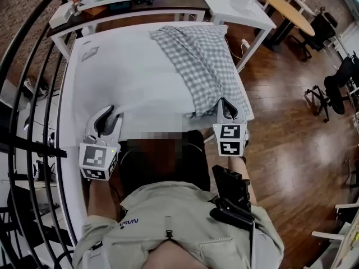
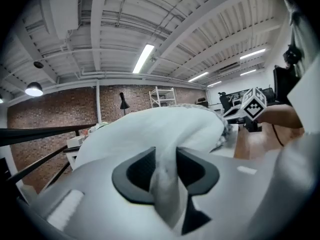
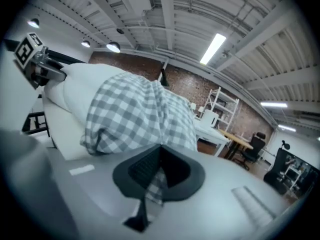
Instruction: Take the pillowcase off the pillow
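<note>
The person wears a beige short-sleeved shirt [image 1: 168,220] with small dark lettering. The left tool [image 1: 106,115] and the right tool [image 1: 224,103] have grey shells, black pads [image 2: 140,171] and white cubes [image 1: 96,158] with black square markers.

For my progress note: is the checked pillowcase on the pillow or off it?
Partly off. The bare white pillow shows beside the checked pillowcase. Whether the pillow's far end is inside the case, I cannot tell.

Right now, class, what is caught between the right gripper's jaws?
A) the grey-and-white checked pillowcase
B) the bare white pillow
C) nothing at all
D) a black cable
A: in the right gripper view, the right gripper has its jaws closed on a fold of the checked pillowcase, which runs on over the table.
</note>
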Available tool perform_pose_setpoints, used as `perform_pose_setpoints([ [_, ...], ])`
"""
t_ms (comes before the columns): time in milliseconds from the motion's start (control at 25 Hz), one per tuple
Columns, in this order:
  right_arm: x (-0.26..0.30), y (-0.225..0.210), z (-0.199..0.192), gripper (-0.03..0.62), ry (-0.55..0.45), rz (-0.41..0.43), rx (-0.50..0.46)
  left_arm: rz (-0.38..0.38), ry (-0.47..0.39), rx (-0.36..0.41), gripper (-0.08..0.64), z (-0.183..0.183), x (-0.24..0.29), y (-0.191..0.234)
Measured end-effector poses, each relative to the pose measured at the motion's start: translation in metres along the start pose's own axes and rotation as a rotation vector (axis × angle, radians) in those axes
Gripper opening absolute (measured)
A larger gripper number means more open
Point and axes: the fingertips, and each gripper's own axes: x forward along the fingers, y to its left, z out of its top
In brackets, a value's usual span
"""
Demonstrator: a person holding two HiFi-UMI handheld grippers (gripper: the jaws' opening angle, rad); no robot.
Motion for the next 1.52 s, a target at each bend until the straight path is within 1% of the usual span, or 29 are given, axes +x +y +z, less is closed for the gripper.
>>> perform_pose_setpoints([
  [80, -0.013, -0.001, 0.006, 0.008, -0.028, 0.056, 0.017, -0.054, -0.07, 0.004, 0.202, 0.031, -0.016, -0.022],
  [160, -0.031, 0.0, 0.021, 0.011, -0.081, 0.108, 0.05, -0.081, -0.15, -0.002, 0.209, 0.066, -0.031, -0.033],
  [200, -0.039, 0.0, 0.033, 0.011, -0.117, 0.129, 0.068, -0.093, -0.202, -0.001, 0.251, 0.083, -0.035, -0.035],
  [240, -0.047, 0.0, 0.047, 0.015, -0.158, 0.148, 0.082, -0.105, -0.263, -0.001, 0.261, 0.101, -0.037, -0.036],
  [280, -0.053, -0.001, 0.063, 0.015, -0.201, 0.165, 0.092, -0.107, -0.315, 0.001, 0.261, 0.118, -0.037, -0.034],
  [320, -0.058, -0.002, 0.079, 0.015, -0.244, 0.178, 0.095, -0.095, -0.349, 0.006, 0.261, 0.132, -0.033, -0.03],
  [440, -0.056, -0.008, 0.125, 0.018, -0.342, 0.194, 0.058, -0.032, -0.368, 0.03, 0.261, 0.162, 0.007, -0.005],
  [480, -0.05, -0.01, 0.139, 0.032, -0.362, 0.198, 0.04, -0.018, -0.366, 0.037, 0.262, 0.171, 0.026, 0.004],
  [560, -0.032, -0.014, 0.166, 0.058, -0.389, 0.214, 0.025, 0.003, -0.328, 0.042, 0.275, 0.181, 0.066, 0.021],
  [640, -0.009, -0.018, 0.19, 0.089, -0.396, 0.247, 0.044, 0.017, -0.267, 0.031, 0.276, 0.174, 0.104, 0.037],
  [720, 0.015, -0.019, 0.211, 0.107, -0.389, 0.28, 0.068, 0.024, -0.194, 0.006, 0.276, 0.152, 0.135, 0.049],
  [840, 0.056, -0.012, 0.238, 0.121, -0.348, 0.314, 0.058, -0.01, -0.088, -0.017, 0.265, 0.111, 0.164, 0.046],
  [880, 0.069, -0.008, 0.246, 0.137, -0.326, 0.322, 0.043, -0.028, -0.06, -0.017, 0.225, 0.099, 0.168, 0.041],
  [920, 0.083, -0.003, 0.252, 0.149, -0.299, 0.328, 0.024, -0.046, -0.039, -0.018, 0.206, 0.089, 0.17, 0.036],
  [960, 0.097, 0.003, 0.257, 0.157, -0.268, 0.332, 0.002, -0.063, -0.025, -0.016, 0.149, 0.082, 0.17, 0.029],
  [1040, 0.123, 0.019, 0.258, 0.181, -0.188, 0.346, -0.053, -0.094, -0.007, -0.003, 0.05, 0.076, 0.162, 0.015],
  [1080, 0.136, 0.029, 0.254, 0.19, -0.14, 0.355, -0.081, -0.105, -0.003, 0.006, 0.029, 0.075, 0.157, 0.009],
  [1120, 0.148, 0.039, 0.248, 0.206, -0.088, 0.366, -0.107, -0.111, -0.004, 0.014, 0.023, 0.074, 0.152, 0.004],
  [1200, 0.167, 0.057, 0.232, 0.21, 0.006, 0.381, -0.171, -0.115, -0.023, 0.027, 0.018, 0.075, 0.141, -0.001],
  [1240, 0.174, 0.06, 0.223, 0.204, 0.045, 0.366, -0.21, -0.114, -0.04, 0.03, 0.017, 0.078, 0.134, -0.003],
  [1280, 0.178, 0.059, 0.218, 0.161, 0.071, 0.341, -0.244, -0.112, -0.058, 0.032, 0.017, 0.082, 0.128, -0.003],
  [1320, 0.179, 0.058, 0.217, 0.067, 0.078, 0.315, -0.268, -0.109, -0.077, 0.034, 0.015, 0.087, 0.12, -0.003],
  [1360, 0.178, 0.055, 0.22, 0.024, 0.073, 0.291, -0.283, -0.105, -0.096, 0.036, 0.014, 0.093, 0.112, -0.001],
  [1440, 0.176, 0.043, 0.232, 0.018, 0.052, 0.235, -0.298, -0.095, -0.14, 0.026, 0.014, 0.104, 0.094, 0.006],
  [1520, 0.177, 0.018, 0.235, 0.017, 0.063, 0.162, -0.267, -0.084, -0.19, -0.012, 0.014, 0.116, 0.072, 0.016],
])
